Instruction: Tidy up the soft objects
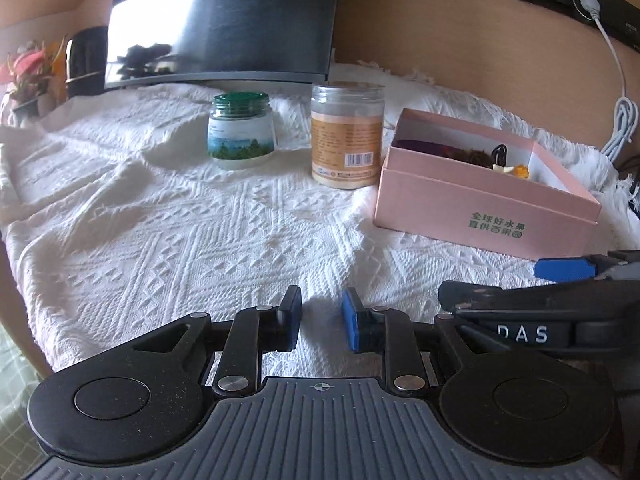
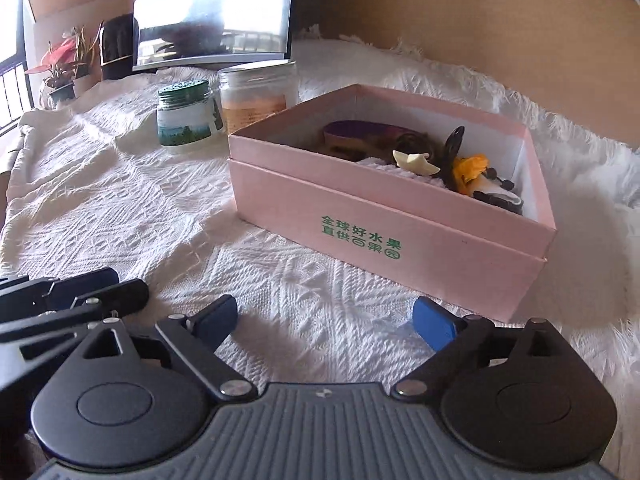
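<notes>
Now both tools empty, left tool (image 1: 320, 322) and right tool (image 2: 325, 322) parted, near pink box (image 2: 400, 232).

Surface: white textured cloth (image 2: 120, 208) covering the table.
Right gripper (image 2: 325, 320): low over the cloth, jaws spread wide, nothing between them.
Left gripper (image 2: 80, 292): partly visible at the left edge, just beside the right one.
Pink box (image 2: 400, 240): open, green lettering on its front wall, ahead and right of the jaws.
Box contents: purple item (image 2: 352, 128), cream piece (image 2: 414, 162), orange piece (image 2: 470, 168), dark items, jumbled together.
Green-lidded jar (image 2: 186, 114): upright, left of the box.
Clear jar (image 2: 256, 94): upright, behind the box corner.
Background: monitor (image 2: 212, 20), potted plant (image 2: 60, 68).
</notes>
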